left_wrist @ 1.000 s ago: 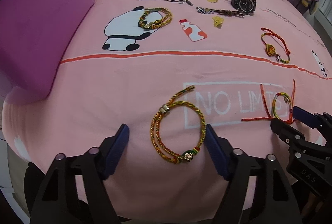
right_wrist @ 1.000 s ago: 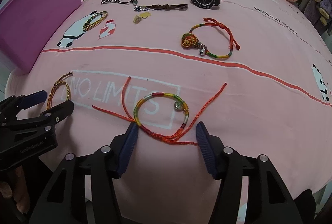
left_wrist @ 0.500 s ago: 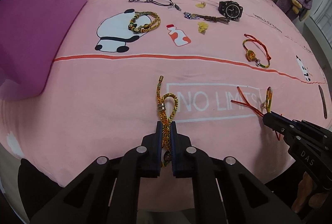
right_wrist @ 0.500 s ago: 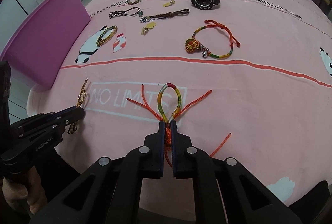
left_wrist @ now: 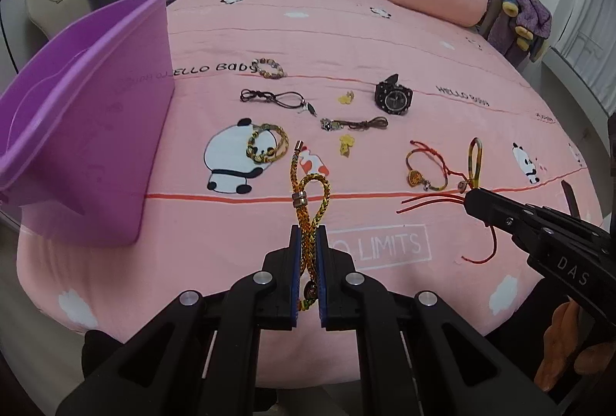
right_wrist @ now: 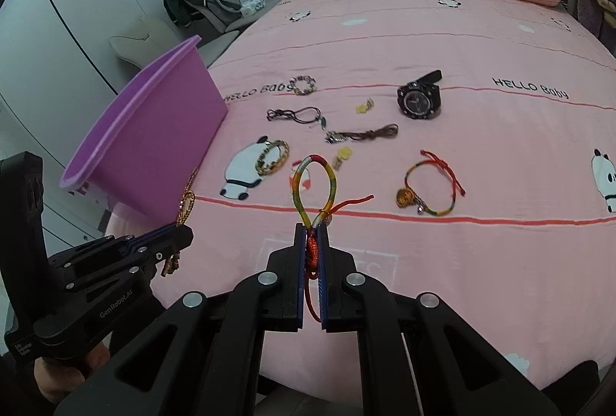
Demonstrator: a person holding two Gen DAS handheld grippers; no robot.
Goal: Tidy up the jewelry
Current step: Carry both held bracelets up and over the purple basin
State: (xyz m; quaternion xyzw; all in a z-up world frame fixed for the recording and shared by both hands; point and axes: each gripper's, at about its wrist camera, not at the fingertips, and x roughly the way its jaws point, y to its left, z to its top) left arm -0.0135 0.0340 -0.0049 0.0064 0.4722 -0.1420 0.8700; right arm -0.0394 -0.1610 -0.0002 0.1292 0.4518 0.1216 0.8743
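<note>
The left tool (left_wrist: 308, 235) is clenched on a gold braided bracelet (left_wrist: 310, 200), whose loop sticks up past the tips, clear of the pink bed (left_wrist: 385, 31), while its lower end hangs hidden between the blue pads. The right tool (right_wrist: 312, 235) is clenched on a rainbow cord bracelet (right_wrist: 313, 185) at its red knot; the loop stands above the tips and red tails trail out sideways and below. From the black watch (left_wrist: 393, 98) as landmark, the purple tub (left_wrist: 84, 131) sits far to its left at the bed's edge, cut off by the frame. A brown cord necklace (left_wrist: 356, 124) lies just in front of the watch, and a red-string charm bracelet (right_wrist: 429, 190) lies nearer the tools. A beaded bracelet (left_wrist: 269, 68) lies well left of the watch. The small yellow pieces (left_wrist: 346, 144) near the necklace are too small to identify.
</note>
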